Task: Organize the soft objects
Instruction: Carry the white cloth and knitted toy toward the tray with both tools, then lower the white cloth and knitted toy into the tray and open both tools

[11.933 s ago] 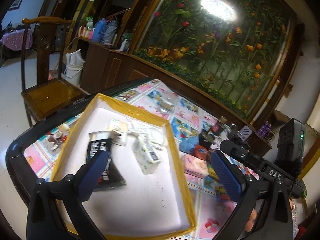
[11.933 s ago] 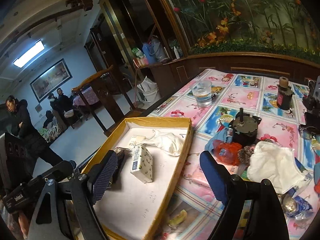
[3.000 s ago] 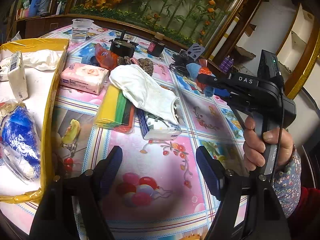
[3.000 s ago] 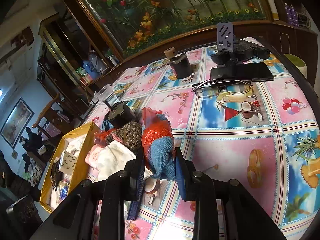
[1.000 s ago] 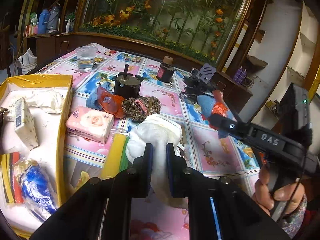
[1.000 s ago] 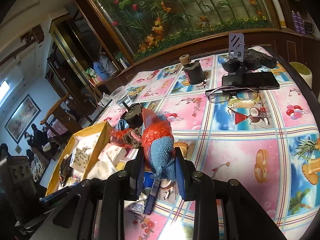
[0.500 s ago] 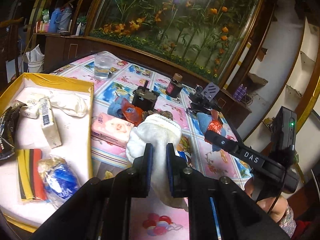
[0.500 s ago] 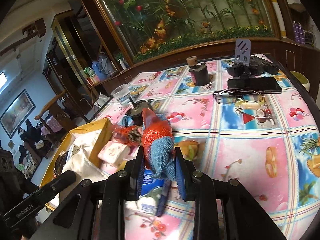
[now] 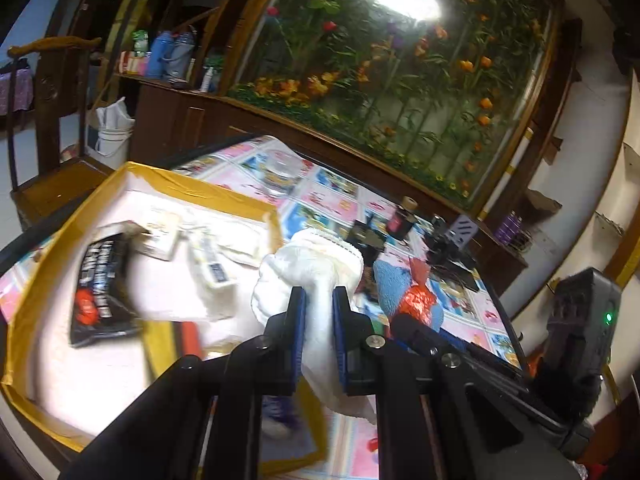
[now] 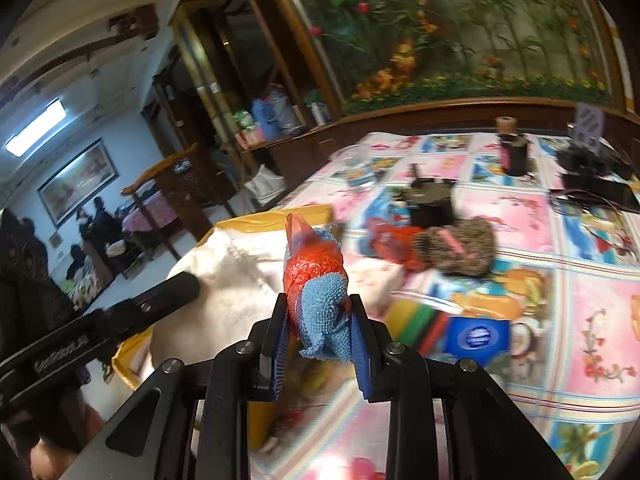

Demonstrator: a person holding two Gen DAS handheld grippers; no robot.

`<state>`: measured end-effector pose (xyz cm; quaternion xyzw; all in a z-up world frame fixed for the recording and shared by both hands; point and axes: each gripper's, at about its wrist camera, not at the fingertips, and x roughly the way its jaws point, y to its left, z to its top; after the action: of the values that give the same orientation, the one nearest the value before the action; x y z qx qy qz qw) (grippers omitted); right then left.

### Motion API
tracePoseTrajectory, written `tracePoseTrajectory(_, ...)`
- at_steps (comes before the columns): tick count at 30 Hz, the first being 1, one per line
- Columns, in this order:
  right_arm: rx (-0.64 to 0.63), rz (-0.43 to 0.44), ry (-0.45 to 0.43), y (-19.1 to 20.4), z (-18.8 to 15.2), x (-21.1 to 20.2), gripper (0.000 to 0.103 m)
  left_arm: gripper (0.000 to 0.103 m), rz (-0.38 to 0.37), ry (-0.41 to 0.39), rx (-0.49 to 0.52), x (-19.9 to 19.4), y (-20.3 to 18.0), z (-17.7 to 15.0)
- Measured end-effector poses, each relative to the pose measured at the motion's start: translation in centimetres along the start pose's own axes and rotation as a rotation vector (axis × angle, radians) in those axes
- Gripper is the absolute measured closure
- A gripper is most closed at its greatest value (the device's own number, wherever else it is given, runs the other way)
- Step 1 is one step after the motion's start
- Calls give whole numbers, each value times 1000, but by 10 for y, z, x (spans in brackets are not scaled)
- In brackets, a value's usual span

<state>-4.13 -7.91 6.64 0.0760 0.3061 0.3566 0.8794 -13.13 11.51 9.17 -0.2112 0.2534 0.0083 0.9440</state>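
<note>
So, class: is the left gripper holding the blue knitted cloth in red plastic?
No, the left gripper clamps a white cloth.

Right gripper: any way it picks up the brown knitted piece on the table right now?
Probably not yet. The right gripper is shut on the blue cloth in red plastic, so its fingers are full. The brown knitted piece lies uncovered on the table; the path looks free after a drop-off.

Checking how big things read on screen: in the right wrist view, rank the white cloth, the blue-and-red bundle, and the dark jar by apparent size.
1. white cloth, largest
2. blue-and-red bundle, though nearness to the camera inflates it
3. dark jar, smallest, but farthest away
</note>
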Motion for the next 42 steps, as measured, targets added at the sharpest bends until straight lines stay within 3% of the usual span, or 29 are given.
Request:
tracePoseTrajectory(7, -63, 90, 82, 55, -18, 34, 73, 90, 108, -26, -68, -26, 62, 0)
tracePoseTrajectory(14, -90, 131, 149, 92, -29, 69, 73, 90, 186, -4, -112, -43, 109, -14)
tracePoseTrajectory(27, -92, 133, 213, 117, -27, 114, 73, 89, 214, 24, -38, -37, 115, -24)
tracePoseTrajectory(30, -86, 127, 231, 113, -27, 116, 71, 85, 210, 21, -35, -36, 114, -22)
tracePoseTrajectory(31, -81, 127, 236, 112, -28, 118, 71, 77, 208, 19, -35, -36, 114, -21)
tracePoseTrajectory(32, -76, 127, 237, 110, -28, 118, 71, 62, 206, 17, -38, -37, 114, -20)
tracePoseTrajectory(34, -80, 129, 239, 111, -29, 117, 71, 45, 209, 6, -50, -40, 115, -20)
tracePoseTrajectory(39, -95, 130, 218, 110, -30, 111, 64, 40, 209, -16, -47, -50, 113, -16)
tracePoseTrajectory(42, -104, 141, 174, 109, -27, 101, 55, 35, 204, -33, -51, -58, 111, -13)
